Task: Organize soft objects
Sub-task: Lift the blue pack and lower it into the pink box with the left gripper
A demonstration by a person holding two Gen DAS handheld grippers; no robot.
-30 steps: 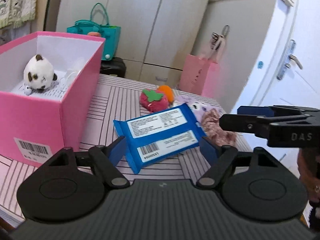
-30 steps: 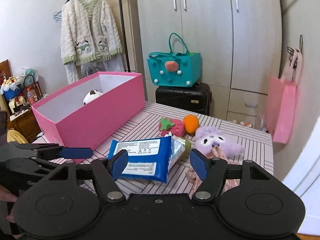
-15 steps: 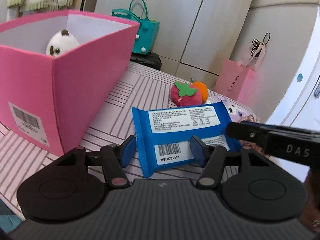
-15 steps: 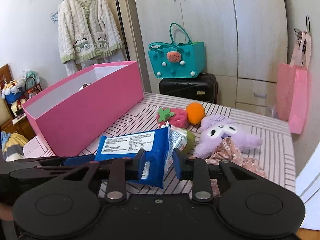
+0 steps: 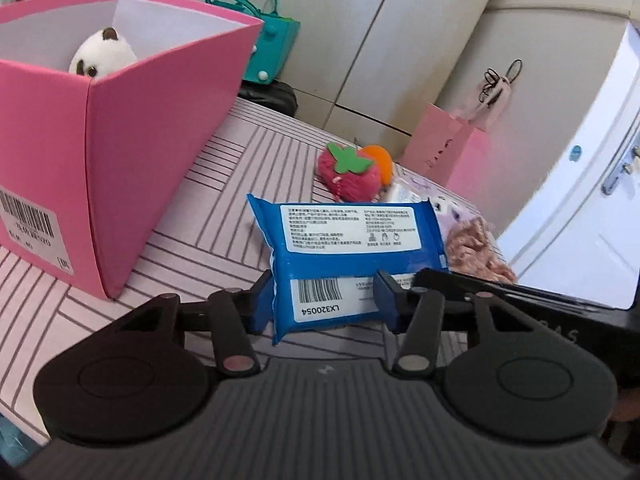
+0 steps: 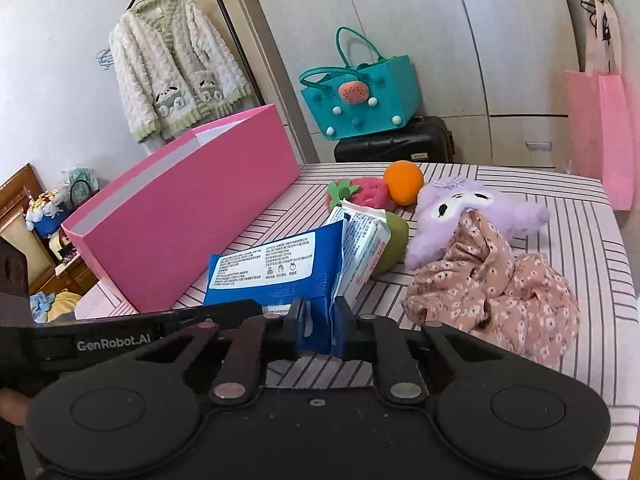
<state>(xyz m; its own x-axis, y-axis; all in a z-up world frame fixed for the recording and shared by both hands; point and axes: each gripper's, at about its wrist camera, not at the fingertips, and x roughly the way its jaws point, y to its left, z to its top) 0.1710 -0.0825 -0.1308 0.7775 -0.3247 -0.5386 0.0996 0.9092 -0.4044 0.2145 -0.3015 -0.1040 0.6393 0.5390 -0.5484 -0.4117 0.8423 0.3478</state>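
Note:
A blue wipes pack (image 5: 348, 232) lies on the striped table, its near end raised. My left gripper (image 5: 324, 306) is closing, and its blue pads press both sides of the pack's barcode end. My right gripper (image 6: 320, 328) is shut on the pack's (image 6: 276, 270) thin side edge. The open pink box (image 5: 152, 152) stands to the left, with a panda plush (image 5: 102, 54) inside. Behind the pack lie a strawberry plush (image 6: 368, 194), an orange ball (image 6: 403, 182), a purple plush (image 6: 472, 208), a floral cloth (image 6: 500, 288) and a white pack (image 6: 366, 240).
A green soft thing (image 6: 396, 236) sits under the white pack. Beyond the table stand a teal bag (image 6: 360, 96) on a black suitcase (image 6: 396, 144) and a pink paper bag (image 6: 600, 136). The table's right edge (image 6: 624, 264) is close to the cloth.
Both grippers came down onto the blue pack and closed on it, the left across its near end, the right on its side edge. The pack's near end now stands tilted up.

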